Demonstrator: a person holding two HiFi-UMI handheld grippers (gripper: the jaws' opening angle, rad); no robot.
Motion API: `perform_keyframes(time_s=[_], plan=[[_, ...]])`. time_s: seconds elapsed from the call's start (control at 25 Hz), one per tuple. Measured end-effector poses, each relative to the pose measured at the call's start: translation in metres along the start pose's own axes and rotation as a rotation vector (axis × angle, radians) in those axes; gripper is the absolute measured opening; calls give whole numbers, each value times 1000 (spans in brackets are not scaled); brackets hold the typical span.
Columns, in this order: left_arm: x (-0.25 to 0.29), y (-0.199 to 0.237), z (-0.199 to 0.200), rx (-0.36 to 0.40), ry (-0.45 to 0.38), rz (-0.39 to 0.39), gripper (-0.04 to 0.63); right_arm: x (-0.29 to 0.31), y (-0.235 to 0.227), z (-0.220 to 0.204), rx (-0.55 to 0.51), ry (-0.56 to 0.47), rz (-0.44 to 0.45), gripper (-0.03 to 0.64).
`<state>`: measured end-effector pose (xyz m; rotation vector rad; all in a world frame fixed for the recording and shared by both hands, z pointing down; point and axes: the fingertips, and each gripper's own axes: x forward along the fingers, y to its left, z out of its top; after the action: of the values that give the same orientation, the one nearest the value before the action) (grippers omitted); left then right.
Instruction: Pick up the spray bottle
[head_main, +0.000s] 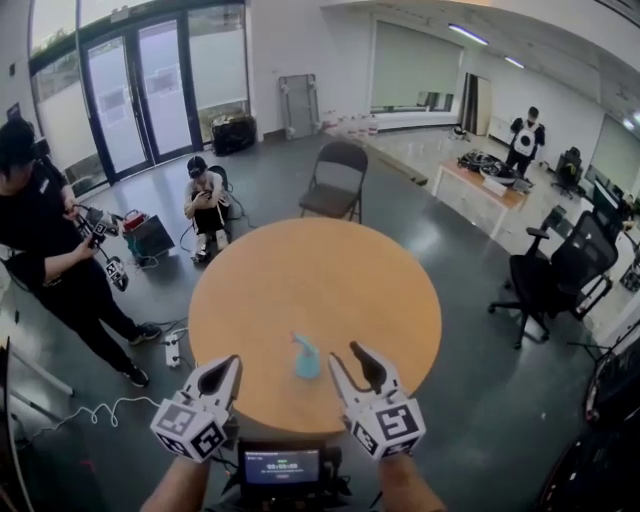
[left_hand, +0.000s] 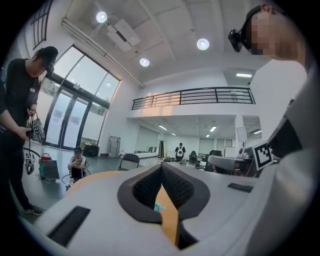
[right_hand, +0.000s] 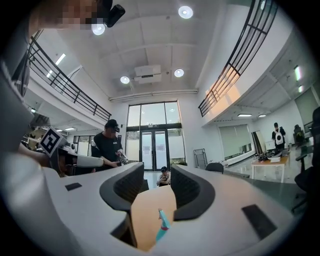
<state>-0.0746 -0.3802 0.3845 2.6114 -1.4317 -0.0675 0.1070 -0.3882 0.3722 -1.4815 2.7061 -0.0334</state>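
Round wooden table (head_main: 330, 290); teal spray bottle (head_main: 305, 357) standing near front edge.

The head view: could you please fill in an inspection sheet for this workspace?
Surface: round light-brown wooden table, bare apart from one item.
Job's things: teal spray bottle near the table's front edge, untouched, between the two tools.
Clutter: nothing seen on the table.
Grippers: left tool shut and empty; right tool open, bottle ahead of its jaws, not gripped.
Cables: white cable and white power strip on the floor at left.
Surroundings: black folding chair behind the table, black office chair at right, standing person and seated person at left, glass doors.
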Motion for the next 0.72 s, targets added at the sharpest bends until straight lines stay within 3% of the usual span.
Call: perform_keyframes(time_s=[0.08,0.16,0.72], plan=[[8,0,-3,-8,8,-16,-2,5,-5,-3,4,0,5,173],[15,1,-6,-23,19,-35,96,9,-10,-6,10,6,-3,173],[69,58,-6,-11,26,-79,102,70,-31,-11,1,63,-58,201]])
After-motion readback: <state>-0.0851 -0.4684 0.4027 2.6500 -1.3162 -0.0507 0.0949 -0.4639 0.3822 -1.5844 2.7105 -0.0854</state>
